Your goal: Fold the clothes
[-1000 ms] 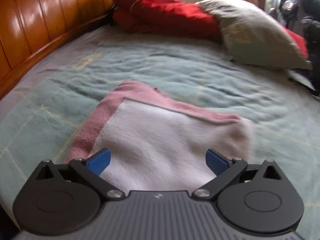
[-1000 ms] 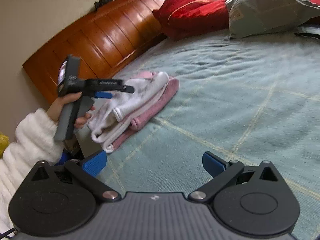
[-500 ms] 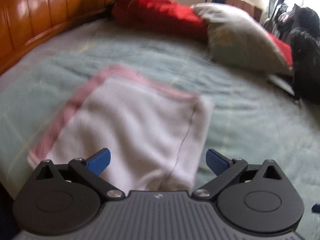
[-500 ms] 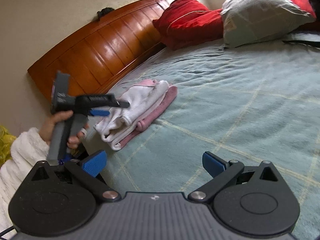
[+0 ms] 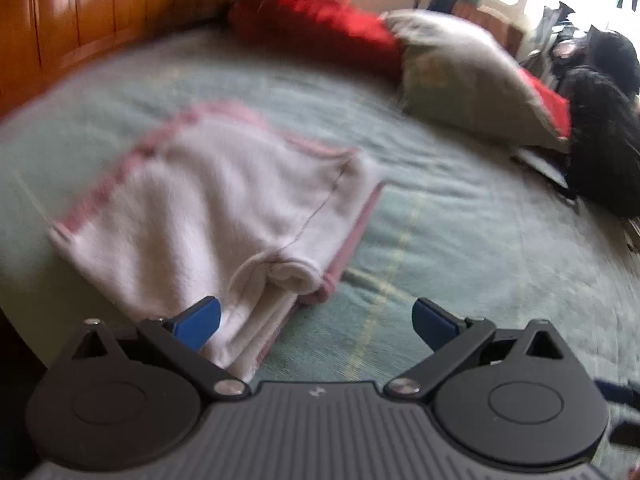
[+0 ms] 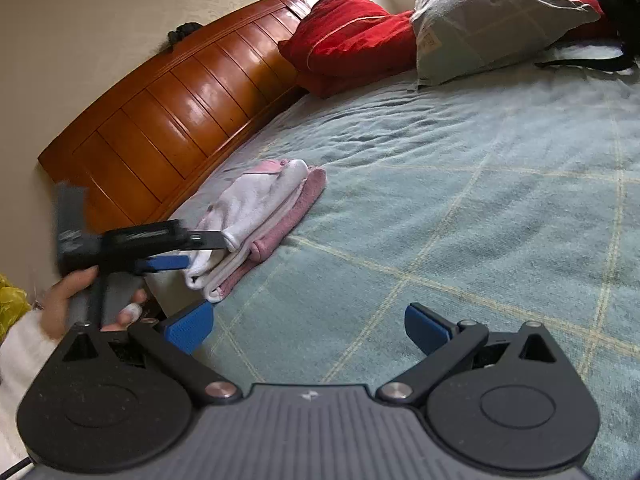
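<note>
Where the folded white-and-pink garment (image 6: 260, 216) lay near the bed's left edge, its long axis ran from the near corner toward the wooden headboard (image 6: 168, 120), thick folded end facing the cameras. To its right the green blanket (image 6: 460, 208) stretched bare up to the red pillow (image 6: 348, 44) and grey pillow (image 6: 492, 16). The left gripper (image 5: 316, 318) and right gripper (image 6: 308, 326) were spread wide, holding nothing. Motion blur softened the left wrist view.

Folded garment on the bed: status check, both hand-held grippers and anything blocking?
Left hand-held gripper open, empty. Right hand-held gripper open, empty, over bare blanket. Folded garment lies near the bed edge. Nothing blocking.
</note>
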Motion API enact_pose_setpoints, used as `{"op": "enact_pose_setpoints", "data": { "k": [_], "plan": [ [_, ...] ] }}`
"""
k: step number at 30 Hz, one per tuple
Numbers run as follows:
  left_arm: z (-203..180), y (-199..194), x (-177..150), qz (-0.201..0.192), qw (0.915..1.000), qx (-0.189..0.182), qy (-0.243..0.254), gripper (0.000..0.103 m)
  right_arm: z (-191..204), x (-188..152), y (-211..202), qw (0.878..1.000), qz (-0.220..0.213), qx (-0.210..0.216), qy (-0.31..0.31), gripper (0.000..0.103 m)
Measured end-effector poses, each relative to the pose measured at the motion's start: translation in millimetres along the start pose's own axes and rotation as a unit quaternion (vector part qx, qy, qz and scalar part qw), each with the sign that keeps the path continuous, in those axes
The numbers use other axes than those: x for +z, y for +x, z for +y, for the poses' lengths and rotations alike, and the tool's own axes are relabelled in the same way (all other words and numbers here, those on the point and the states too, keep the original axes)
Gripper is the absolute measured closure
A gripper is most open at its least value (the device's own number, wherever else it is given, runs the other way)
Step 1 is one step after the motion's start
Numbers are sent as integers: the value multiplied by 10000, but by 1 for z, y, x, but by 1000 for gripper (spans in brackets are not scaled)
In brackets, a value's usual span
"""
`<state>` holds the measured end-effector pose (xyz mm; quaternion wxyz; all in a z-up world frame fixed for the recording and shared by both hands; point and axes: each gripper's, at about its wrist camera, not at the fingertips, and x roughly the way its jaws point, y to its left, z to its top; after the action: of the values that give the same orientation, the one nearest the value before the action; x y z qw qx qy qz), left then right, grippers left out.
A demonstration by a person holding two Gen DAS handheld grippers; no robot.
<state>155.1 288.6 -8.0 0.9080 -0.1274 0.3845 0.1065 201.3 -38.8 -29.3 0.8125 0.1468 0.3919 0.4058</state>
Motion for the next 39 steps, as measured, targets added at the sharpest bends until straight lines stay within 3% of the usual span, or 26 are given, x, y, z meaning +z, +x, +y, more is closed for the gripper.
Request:
{"op": "enact_pose_setpoints", "data": {
  "k": [5,9,17,22,33,39],
  "plan": [
    [-25,-35,-36,-650,9973,253,233,1,8,-3,8,9991,322,-270,16,0],
    [-35,-49,-60,-688,9958,483,375,1,22,-8,10,9969,548,-513,-214,0],
    [-30,-83,-92,-823,9893,1196,-109,1,62,-23,7,9901,769,-753,-900,0],
    [-29,-104,-104,-657,9926,1017,76,1,79,-34,0,9870,756,-825,-1156,0],
    [-44,-134,-131,-515,9910,1231,129,1,112,-58,-19,9780,677,-1013,-1694,0],
    [-46,-144,-139,-314,9931,1125,68,1,120,-65,-34,9779,534,-1008,-1751,0]
  ]
}}
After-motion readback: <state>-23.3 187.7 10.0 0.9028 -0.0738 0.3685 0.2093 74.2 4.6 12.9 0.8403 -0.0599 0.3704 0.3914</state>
